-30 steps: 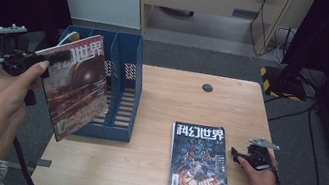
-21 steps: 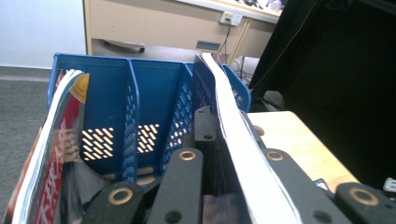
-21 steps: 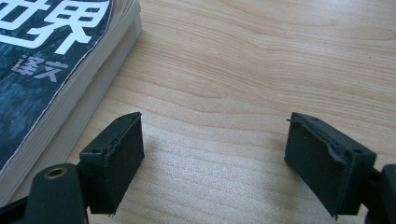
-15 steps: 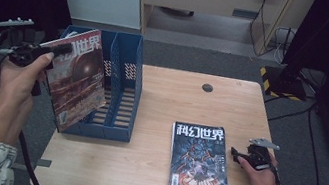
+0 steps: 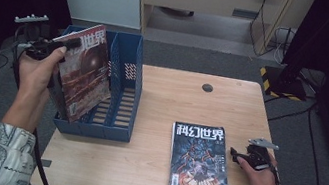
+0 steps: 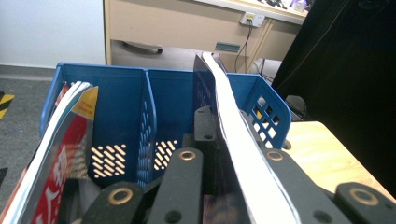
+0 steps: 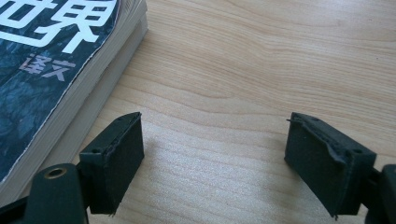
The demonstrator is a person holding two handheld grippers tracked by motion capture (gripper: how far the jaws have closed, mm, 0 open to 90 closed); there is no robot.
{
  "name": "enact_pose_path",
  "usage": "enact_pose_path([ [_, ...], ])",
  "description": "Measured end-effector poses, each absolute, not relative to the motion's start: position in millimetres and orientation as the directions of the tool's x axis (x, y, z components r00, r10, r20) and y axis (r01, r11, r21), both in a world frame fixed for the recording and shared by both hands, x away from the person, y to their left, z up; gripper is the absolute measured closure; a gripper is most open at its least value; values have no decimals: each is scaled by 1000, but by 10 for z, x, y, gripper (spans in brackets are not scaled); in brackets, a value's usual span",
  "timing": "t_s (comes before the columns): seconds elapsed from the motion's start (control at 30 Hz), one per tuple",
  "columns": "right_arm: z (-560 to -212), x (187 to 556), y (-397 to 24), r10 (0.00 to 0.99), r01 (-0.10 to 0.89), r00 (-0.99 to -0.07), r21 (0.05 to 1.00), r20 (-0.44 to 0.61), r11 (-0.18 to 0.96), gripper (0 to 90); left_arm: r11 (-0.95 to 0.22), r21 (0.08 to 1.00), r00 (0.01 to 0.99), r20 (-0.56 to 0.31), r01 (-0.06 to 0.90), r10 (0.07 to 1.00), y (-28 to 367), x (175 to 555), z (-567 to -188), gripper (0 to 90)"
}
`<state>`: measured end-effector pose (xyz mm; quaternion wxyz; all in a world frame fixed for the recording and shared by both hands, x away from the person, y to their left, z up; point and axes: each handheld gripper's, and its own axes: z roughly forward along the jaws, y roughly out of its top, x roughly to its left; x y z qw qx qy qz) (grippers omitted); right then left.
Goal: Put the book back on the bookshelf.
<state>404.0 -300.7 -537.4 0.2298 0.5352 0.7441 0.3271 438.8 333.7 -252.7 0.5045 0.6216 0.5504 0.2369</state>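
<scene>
Wooden table (image 5: 161, 102) | left tool (image 5: 70, 44) clamps magazine (image 5: 86, 72) | right tool (image 7: 215, 158) wide, empty

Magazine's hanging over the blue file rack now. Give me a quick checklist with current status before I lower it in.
1. Left gripper clamped on the held magazine: ok.
2. Magazine over the blue rack: ok, lower edge already inside.
3. Target slot free: cannot tell; another magazine sits in a neighbouring compartment.
4. Right gripper open and empty on the table: ok.
5. Second magazine flat, clear of the rack: ok.
</scene>
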Motion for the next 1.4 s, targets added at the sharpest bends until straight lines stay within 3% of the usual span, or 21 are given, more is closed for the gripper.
enact_pose_path([
  [1.4,-5369,4039,-3011,944,648,-331,727,2,226,195,169,915,273,-279,366,921,3139,4619,-3119,835],
])
